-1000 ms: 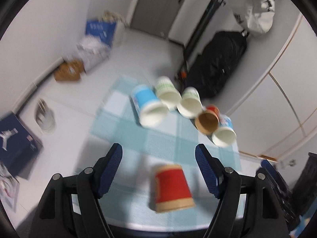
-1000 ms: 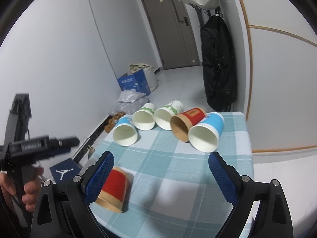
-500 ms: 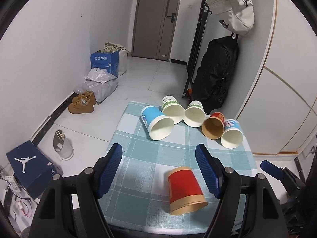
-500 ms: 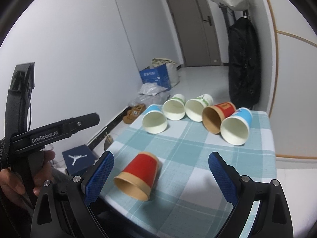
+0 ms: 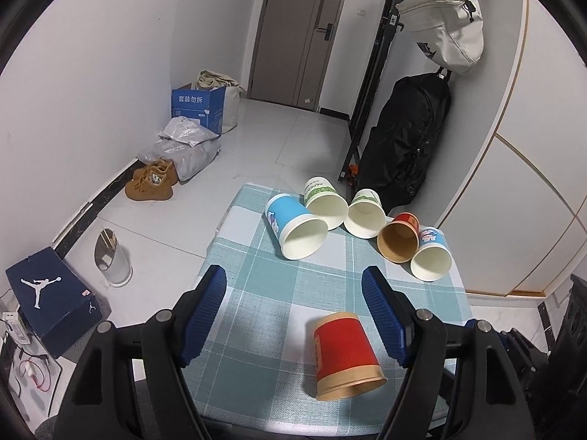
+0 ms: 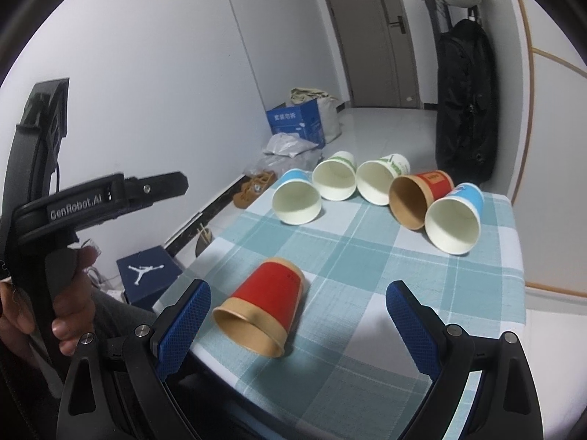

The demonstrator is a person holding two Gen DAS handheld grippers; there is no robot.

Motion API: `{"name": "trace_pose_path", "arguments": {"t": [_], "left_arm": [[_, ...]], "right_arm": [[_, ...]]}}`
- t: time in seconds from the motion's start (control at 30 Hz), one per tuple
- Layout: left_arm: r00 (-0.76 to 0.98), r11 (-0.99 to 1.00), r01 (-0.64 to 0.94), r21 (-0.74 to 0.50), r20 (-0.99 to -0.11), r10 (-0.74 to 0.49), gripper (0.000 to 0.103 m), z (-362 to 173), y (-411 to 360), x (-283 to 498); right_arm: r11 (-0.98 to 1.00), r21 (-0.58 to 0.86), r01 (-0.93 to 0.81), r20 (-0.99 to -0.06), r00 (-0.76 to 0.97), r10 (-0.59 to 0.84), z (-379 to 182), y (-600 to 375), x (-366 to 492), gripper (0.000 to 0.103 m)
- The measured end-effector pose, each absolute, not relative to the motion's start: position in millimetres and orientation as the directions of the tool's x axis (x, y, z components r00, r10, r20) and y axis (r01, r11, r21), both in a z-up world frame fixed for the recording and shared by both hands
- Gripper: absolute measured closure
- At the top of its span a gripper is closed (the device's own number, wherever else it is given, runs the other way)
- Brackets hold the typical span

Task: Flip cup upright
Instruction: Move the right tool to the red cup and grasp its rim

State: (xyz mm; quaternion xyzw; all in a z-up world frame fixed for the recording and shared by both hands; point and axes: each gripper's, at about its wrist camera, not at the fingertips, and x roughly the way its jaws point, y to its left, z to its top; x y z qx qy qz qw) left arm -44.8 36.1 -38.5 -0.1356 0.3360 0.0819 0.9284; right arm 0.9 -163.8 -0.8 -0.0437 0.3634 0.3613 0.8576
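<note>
A red paper cup with a tan rim (image 5: 343, 354) lies on its side near the front edge of the checked tablecloth (image 5: 256, 304), mouth toward me; it also shows in the right wrist view (image 6: 262, 310). My left gripper (image 5: 293, 286) is open and empty, above and behind the cup. My right gripper (image 6: 299, 302) is open and empty, the cup between its fingers but closer to the left finger (image 6: 183, 322). The left gripper's handle (image 6: 73, 205) is held by a hand at the left of the right wrist view.
Several more cups lie on their sides in a row at the far edge: a blue cup (image 5: 293, 229), two green-and-white cups (image 5: 326, 200), a red-and-brown cup (image 5: 400, 238) and a small blue cup (image 5: 431, 256). A black backpack (image 5: 403, 146) leans on the wall. A shoebox (image 5: 51, 297) sits on the floor.
Both grippers have pulled back and risen, so the table and cup row now show more fully. The red cup lies in the same spot. Both grippers stay open.
</note>
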Motion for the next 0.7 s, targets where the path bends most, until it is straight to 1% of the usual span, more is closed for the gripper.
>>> {"name": "trace_pose_path", "arguments": {"t": [0.3,0.53,0.6,0.7], "left_arm": [[0.767,0.958,-0.229,-0.172,-0.638,0.069,0.03,-36,32,-47],[0.764,0.957,-0.229,-0.177,-0.642,0.064,0.03,-35,35,-47],[0.75,0.959,-0.246,-0.14,-0.655,0.097,0.03,-37,35,-45],[0.732,0.95,-0.268,-0.158,-0.675,0.095,0.03,-40,44,-44]], "right_arm": [[0.712,0.168,-0.682,-0.688,0.436,0.58,-10,-153,-3,0.006],[0.701,0.156,-0.695,-0.716,0.41,0.566,-20,-147,-6,0.007],[0.7,0.149,-0.699,-0.727,0.402,0.556,-24,-144,-6,0.007],[0.697,0.122,-0.706,-0.751,0.393,0.53,-31,-138,-7,0.008]]}}
